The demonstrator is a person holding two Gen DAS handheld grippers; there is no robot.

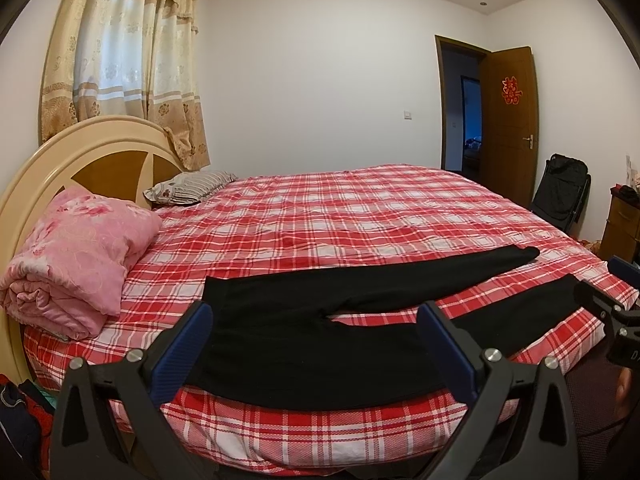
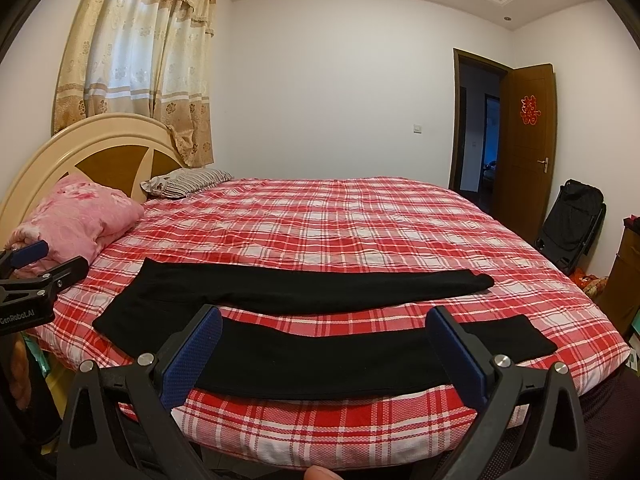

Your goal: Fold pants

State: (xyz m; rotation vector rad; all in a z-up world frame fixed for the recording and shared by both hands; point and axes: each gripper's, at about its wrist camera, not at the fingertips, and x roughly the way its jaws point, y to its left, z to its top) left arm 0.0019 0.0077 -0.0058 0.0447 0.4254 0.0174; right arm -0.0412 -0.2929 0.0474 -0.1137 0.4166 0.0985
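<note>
Lying flat and unfolded near the front edge of the plaid bed (image 2: 360,216), legs parted in a V, the black pants (image 2: 280,292) await a first fold, so the left gripper (image 1: 316,344) and right gripper (image 2: 324,352), both spread wide and empty, seemingly need to pinch the near leg and carry it over the far one.

- The left wrist view looks from low at the near edge of the bed (image 1: 360,208), facing across it toward the far wall, with the waist end of the pants (image 1: 304,344) close below.
- The right wrist view looks from the same edge, further toward the foot, over the near leg of the pants (image 2: 320,360).
- The 2 views share the bed, the headboard (image 2: 100,148), the curtain (image 2: 152,60) and the door (image 2: 528,148).
- Each view catches the other gripper at its edge: the right gripper (image 1: 616,284) and the left gripper (image 2: 44,260).
</note>
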